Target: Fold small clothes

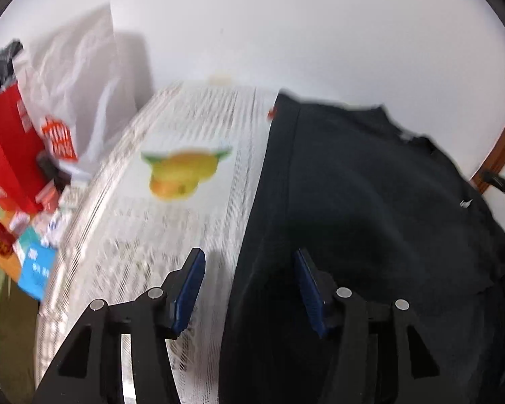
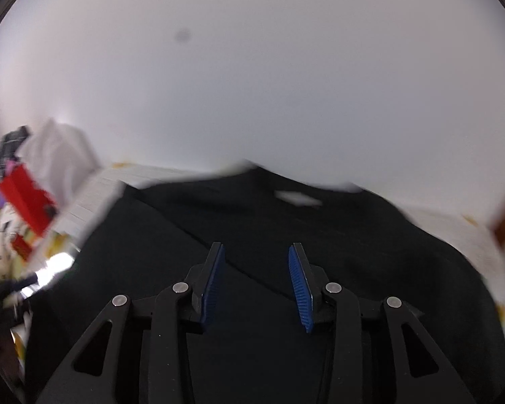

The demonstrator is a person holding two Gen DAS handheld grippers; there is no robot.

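White-walled room, patterned table cover point(image 1: 171, 222): black garment point(image 1: 370, 202) is spread flat, its edge between the wide, empty left gripper point(image 1: 249, 286), running toward 12 o'clock; right gripper point(image 2: 256, 286), wide and empty, is held directly over it.

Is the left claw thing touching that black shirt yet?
Cannot tell. In the left wrist view, the open left gripper straddles the black shirt edge, but blur hides any contact.

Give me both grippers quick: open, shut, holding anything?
Left gripper: open, holding nothing, over the left edge of the black shirt.
Right gripper: open, holding nothing, over the black shirt.
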